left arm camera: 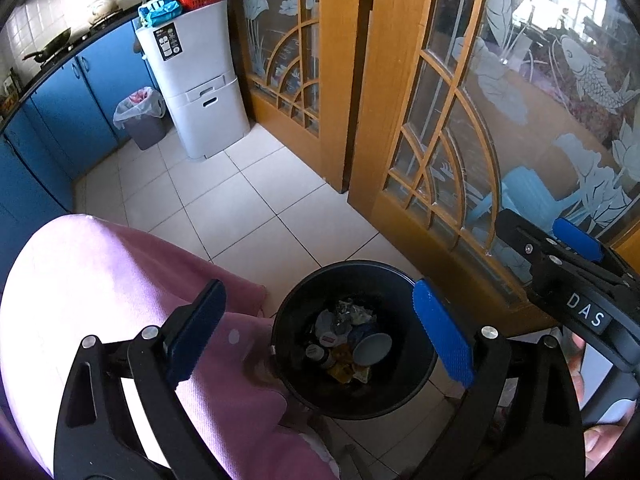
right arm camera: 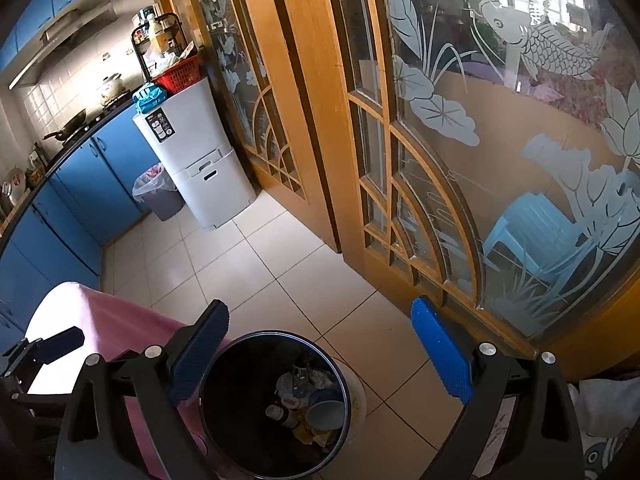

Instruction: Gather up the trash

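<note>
Well, tiled floor (right arm camera: pixel 280 264) — blue cabinets (left arm camera: pixel 60 104), perhaps a kitchen.

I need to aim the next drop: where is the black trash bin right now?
The black trash bin stands on the tiled floor, low centre in both views, beside the pink-covered table and near the wooden glass door.

You see blue cabinets (right arm camera: pixel 80 184) along the left. A white tall unit (right arm camera: pixel 196 160) carries a red basket (right arm camera: pixel 178 76) beside the etched-glass wooden doors (right arm camera: pixel 460 128)

Tiled floor (left arm camera: pixel 256 196), blue cabinets (left arm camera: pixel 72 92), etched-glass wooden doors (right arm camera: pixel 500 140).
</note>
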`<state>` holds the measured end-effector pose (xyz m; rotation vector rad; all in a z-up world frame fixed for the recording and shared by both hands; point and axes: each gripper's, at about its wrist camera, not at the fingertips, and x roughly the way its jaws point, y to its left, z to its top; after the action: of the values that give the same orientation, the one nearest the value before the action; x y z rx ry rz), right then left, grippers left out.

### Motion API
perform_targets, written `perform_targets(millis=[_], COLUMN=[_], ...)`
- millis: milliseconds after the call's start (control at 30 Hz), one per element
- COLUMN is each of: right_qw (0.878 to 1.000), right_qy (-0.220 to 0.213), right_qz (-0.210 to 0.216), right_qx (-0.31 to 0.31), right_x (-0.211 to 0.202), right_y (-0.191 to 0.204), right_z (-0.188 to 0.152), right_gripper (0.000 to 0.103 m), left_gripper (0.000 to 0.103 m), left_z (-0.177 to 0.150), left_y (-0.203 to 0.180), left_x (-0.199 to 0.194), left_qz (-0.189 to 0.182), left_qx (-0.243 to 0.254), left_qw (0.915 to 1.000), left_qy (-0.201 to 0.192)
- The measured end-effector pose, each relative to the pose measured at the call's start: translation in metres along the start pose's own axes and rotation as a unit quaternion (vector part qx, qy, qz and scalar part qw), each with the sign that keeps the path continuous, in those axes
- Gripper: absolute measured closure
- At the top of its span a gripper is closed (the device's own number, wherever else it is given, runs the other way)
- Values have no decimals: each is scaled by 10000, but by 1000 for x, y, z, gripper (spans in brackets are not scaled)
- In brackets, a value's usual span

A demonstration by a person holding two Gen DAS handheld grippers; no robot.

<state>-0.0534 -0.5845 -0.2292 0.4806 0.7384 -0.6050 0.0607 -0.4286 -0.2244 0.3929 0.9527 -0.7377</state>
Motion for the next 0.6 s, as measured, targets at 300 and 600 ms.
perform_targets(millis=[300, 600], right_qw=[10000, 10000], right_qy=[-15, -45], right_qz=[-20, -35], right_qx=[-17, -55], right_x=[-1, -6], right_y=[0, 3], right_z=[0, 0], right_gripper=[13, 13], left_gripper=[10, 9], left_z=[-1, -5], left_y=[0, 1], left_x=[-2, -2], left_qz=[39, 10], left_qx=[28, -35], left_qw=[10000, 10000], left_qy=[-38, 50])
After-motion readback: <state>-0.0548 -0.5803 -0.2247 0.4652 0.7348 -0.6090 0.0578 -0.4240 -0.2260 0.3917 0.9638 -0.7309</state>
